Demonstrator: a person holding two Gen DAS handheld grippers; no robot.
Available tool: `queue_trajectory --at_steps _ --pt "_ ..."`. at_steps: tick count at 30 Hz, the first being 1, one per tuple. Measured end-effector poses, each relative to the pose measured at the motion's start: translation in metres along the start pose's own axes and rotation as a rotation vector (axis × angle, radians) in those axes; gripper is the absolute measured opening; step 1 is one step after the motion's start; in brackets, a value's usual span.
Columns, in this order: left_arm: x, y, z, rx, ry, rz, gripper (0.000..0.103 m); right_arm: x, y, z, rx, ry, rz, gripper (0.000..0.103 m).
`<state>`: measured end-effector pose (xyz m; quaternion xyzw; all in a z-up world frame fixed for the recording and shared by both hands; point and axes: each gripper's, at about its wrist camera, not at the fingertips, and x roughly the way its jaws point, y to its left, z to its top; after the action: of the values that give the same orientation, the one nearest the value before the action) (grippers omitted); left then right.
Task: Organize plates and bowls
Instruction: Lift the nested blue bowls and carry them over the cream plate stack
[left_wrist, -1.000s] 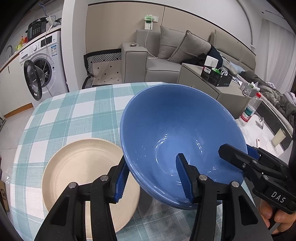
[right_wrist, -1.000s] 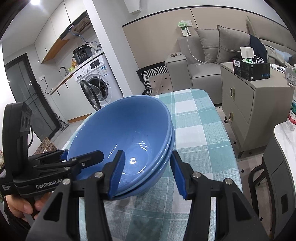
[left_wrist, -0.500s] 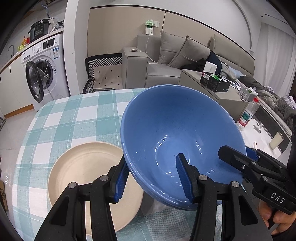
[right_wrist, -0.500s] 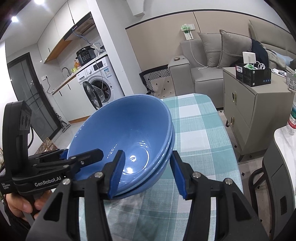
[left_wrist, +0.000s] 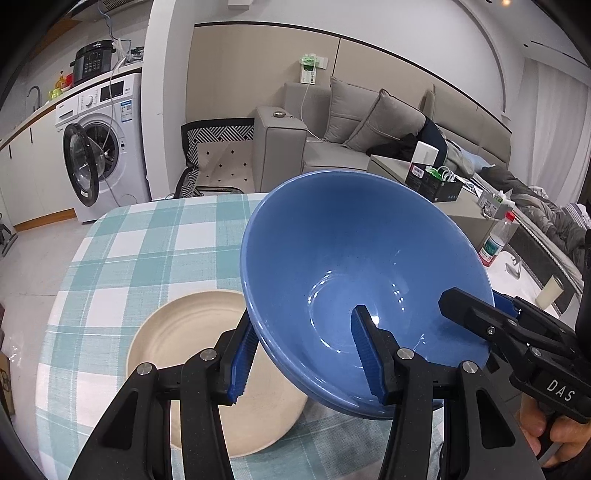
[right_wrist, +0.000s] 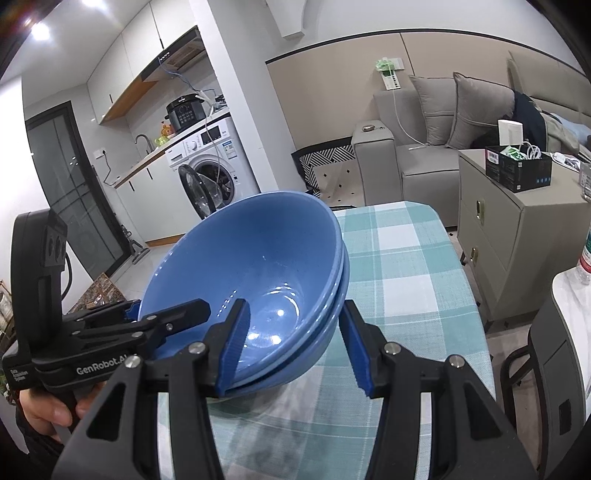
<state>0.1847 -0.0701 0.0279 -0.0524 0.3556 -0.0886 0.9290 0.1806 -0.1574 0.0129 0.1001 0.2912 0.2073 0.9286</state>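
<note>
Two nested blue bowls held tilted above the checked table by both grippers

The table (left_wrist: 122, 254) in its teal-and-white checked cloth carries a cream plate (left_wrist: 184, 343), which lies flat just left of and below the blue bowls (left_wrist: 354, 266); these are stacked one inside the other, tipped with the opening toward the cameras and lifted clear of the cloth. The left gripper (left_wrist: 306, 354) is clamped over the stack's near-left rim, one blue pad inside the top bowl, the other outside beneath it. The right gripper (right_wrist: 291, 343) grasps the opposite rim likewise, inner pad in the bowl, outer pad against the lower bowl's wall
</note>
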Motion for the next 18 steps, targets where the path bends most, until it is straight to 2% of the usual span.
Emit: queue_trajectory --at_steps 18 --pt "-0.043 0.070 -0.010 -0.074 -0.039 0.075 0.052 0.028 0.061 0.005 -0.075 0.029 0.066 0.051"
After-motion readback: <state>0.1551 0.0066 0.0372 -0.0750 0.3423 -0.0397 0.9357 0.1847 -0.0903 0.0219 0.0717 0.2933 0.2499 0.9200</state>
